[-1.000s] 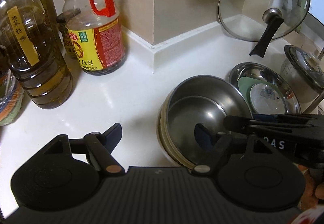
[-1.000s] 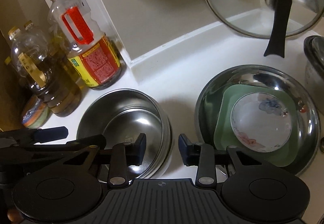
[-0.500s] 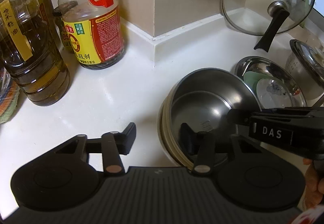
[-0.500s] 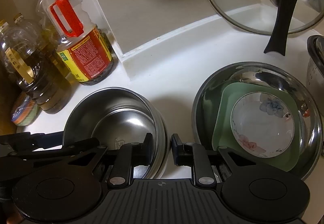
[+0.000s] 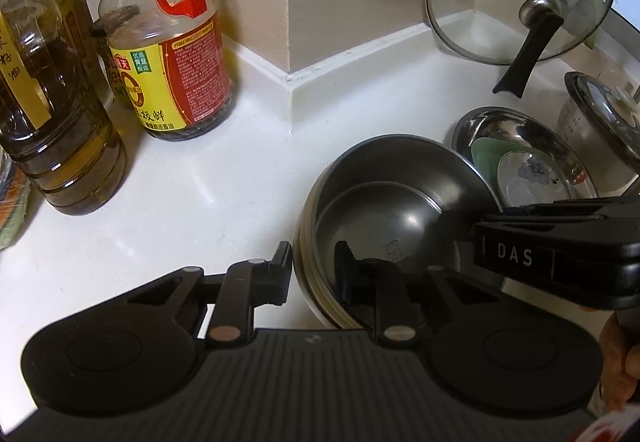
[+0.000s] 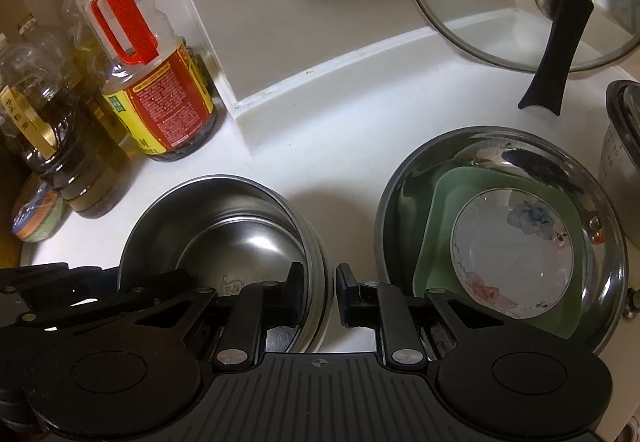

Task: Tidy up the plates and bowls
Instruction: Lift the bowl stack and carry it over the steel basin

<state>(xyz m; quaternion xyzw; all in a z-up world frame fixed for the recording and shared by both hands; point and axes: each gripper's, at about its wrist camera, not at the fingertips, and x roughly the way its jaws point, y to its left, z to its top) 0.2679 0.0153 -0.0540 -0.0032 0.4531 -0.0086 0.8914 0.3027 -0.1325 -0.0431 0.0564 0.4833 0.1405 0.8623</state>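
item: my left gripper (image 5: pixel 312 270). jaws closing, the rim of the stack of steel bowls (image 5: pixel 400 202) between them: one finger outside the wall on the left, one inside the top bowl. the outer pad sits right at the wall; whether both pads press yet i cannot tell for sure, though the gap looks filled by the rim.

item: my right gripper (image 6: pixel 318 294). jaws drawn close on the opposite side of the same stack of steel bowls (image 6: pixel 224 226), one finger inside the top bowl, one outside by the banded wall; they look clamped on the rim.

item: stack of steel bowls. nested, upright, on the white counter (image 5: pixel 180 202), near me, left of the wide steel basin (image 6: pixel 500 162) and apart from it.

item: wide steel basin. holds a green square plate (image 6: pixel 444 194), and on that a small white flowered bowl (image 6: pixel 516 242).

item: glass lid (image 6: pixel 500 2) with black handle, leaning on its edge in the far corner against the wall.

item: red-handled bottle (image 5: pixel 168 54) with yellow and red label, standing at the back left by the wall.

item: oil bottle (image 5: pixel 52 114), dark amber, just beside it, further left.

item: lidded pot (image 5: pixel 600 130), far right edge, partly cut off.

item: a hand (image 5: pixel 620 362), lower right in my left view, under the other gripper's body marked "das".
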